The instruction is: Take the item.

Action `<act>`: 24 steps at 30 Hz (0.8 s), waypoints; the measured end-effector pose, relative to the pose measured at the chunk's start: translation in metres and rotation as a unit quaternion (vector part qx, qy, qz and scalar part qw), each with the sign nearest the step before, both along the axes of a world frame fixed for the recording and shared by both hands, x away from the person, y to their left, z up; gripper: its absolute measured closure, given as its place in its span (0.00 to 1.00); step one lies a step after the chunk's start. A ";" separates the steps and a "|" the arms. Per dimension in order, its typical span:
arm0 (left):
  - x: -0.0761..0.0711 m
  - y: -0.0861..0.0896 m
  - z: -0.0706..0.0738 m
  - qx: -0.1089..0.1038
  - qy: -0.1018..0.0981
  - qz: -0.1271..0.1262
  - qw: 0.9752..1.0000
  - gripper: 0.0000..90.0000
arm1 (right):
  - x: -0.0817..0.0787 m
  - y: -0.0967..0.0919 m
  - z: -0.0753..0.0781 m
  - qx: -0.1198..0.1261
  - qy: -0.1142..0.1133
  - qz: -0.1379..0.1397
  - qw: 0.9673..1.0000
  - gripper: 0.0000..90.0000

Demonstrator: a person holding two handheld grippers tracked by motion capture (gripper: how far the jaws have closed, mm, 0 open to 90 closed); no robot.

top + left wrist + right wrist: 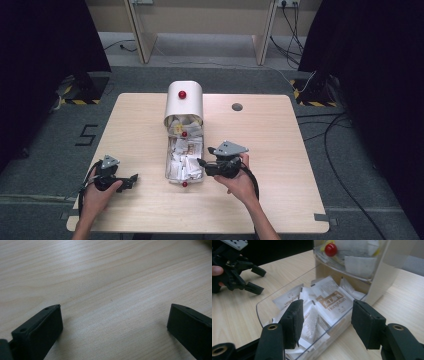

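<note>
Right gripper (325, 317) is where my attention sits: its jaws stand partly apart with nothing pinched, poised over the clear drawer (262, 305) that is pulled out toward me from the white dispenser box (184, 102). One pad hangs over the heap of packets, the other outside the drawer's near wall, so the wall runs between them. The sachets (332, 301) lie loose and overlapping inside, the one with brown lettering on top and nearest my reach. A red knob (331, 249) marks the compartment above, also stuffed with packets. Left gripper (120, 181) rests low over bare table (105, 277) well to the side, jaws wide and holding nothing. To do this pick cleanly, I judge I should shift so both pads clear the drawer wall and come down inside it, then aim for a raised edge of the top sachet rather than its flat face, since flat paper will slip out from under the pads. I would close slowly on one packet only, lift straight up to keep the neighbours from dragging along, and avoid nudging the drawer, which looks light enough to slide. If it moves, my left can steady the box.
</note>
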State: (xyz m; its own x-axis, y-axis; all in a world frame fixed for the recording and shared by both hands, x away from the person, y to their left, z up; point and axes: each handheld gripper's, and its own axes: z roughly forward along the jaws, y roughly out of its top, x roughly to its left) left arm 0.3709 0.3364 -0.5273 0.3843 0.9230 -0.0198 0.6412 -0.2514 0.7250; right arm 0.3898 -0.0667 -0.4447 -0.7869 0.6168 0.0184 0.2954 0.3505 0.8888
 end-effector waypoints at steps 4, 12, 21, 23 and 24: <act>0.000 0.000 0.000 0.000 0.000 0.000 1.000 0.00 | -0.001 0.007 -0.001 -0.003 -0.001 0.010 1.000 0.50; 0.000 0.000 0.000 0.000 0.000 0.000 1.000 0.00 | -0.001 0.016 -0.005 -0.010 0.000 0.020 1.000 0.51; 0.000 0.000 0.000 0.000 0.000 0.000 1.000 0.00 | 0.003 0.024 -0.010 -0.018 0.002 0.027 0.999 0.53; 0.000 0.000 0.000 0.000 0.000 0.000 1.000 0.00 | 0.003 0.025 -0.011 -0.019 0.001 0.028 0.999 0.53; 0.000 0.000 0.000 0.000 0.000 0.000 1.000 0.00 | 0.003 0.025 -0.011 -0.019 0.001 0.028 0.999 0.53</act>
State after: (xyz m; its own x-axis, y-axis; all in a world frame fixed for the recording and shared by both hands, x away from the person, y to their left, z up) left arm 0.3708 0.3364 -0.5273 0.3842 0.9231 -0.0191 0.6409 -0.2517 0.7252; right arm 0.3927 -0.0414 -0.4552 -0.8201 0.5723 -0.0014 0.2772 0.3993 0.8739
